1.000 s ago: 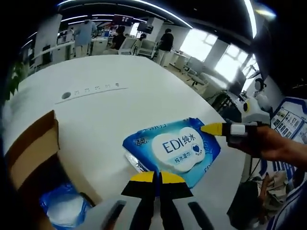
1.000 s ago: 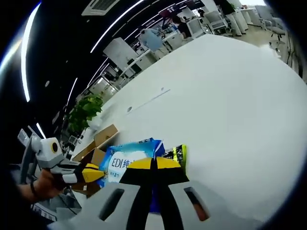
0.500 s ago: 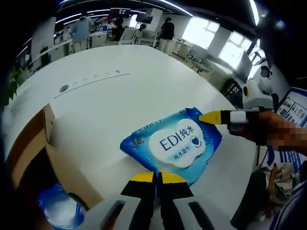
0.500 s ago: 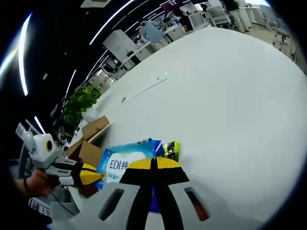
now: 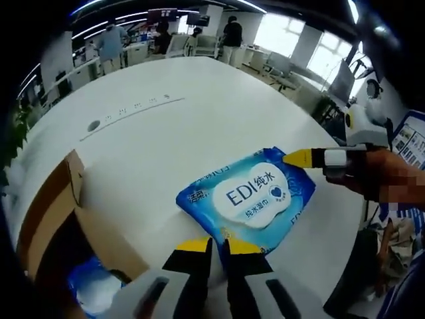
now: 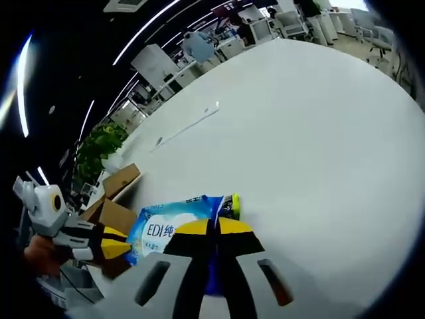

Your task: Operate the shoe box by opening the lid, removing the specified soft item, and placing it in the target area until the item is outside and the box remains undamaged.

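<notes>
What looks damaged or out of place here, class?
Nothing stands out. The wipes pack lies flat on the white table, outside the open cardboard box, which looks intact.

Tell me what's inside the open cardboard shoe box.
In the left gripper view, the shoe box holds something blue and white, like another soft pack, low in its opening. The box wall and the view's edge cover the rest, so what else is in there can't be seen.
</notes>
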### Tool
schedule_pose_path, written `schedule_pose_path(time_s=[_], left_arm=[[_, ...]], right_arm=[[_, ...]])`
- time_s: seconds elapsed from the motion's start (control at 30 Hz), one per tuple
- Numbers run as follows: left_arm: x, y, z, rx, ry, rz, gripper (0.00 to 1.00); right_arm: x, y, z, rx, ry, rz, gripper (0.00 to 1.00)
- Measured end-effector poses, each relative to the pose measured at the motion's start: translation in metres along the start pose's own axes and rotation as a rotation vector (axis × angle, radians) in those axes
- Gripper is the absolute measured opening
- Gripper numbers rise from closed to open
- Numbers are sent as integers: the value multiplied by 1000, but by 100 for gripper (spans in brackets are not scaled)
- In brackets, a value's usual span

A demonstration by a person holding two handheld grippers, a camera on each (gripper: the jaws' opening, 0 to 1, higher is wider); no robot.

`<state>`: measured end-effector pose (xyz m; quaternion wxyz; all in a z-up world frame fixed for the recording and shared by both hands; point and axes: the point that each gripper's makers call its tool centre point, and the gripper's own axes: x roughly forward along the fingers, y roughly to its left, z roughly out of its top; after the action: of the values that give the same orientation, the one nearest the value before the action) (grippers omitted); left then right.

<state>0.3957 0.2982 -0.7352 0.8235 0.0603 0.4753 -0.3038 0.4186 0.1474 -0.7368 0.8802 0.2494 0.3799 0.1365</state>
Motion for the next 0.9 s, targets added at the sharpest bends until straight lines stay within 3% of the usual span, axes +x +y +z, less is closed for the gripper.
schedule_pose_path(time_s=[0.43, 0.53, 0.77, 0.9], left_arm=[[-32, 15, -4, -63, -69, -13, 16], [-40, 22, -1, -94, -107, -20, 16], [-67, 39, 5, -138, -178, -28, 16], [-85, 54, 5, -163, -227, -26, 16]], right_arm=[[-25, 6, 9, -22, -44, -49, 1], [-29, 9, 10, -22, -52, -54, 1], [-32, 26, 10, -32, -60, -54, 1], [-30, 46, 14, -22, -78, -29, 1]])
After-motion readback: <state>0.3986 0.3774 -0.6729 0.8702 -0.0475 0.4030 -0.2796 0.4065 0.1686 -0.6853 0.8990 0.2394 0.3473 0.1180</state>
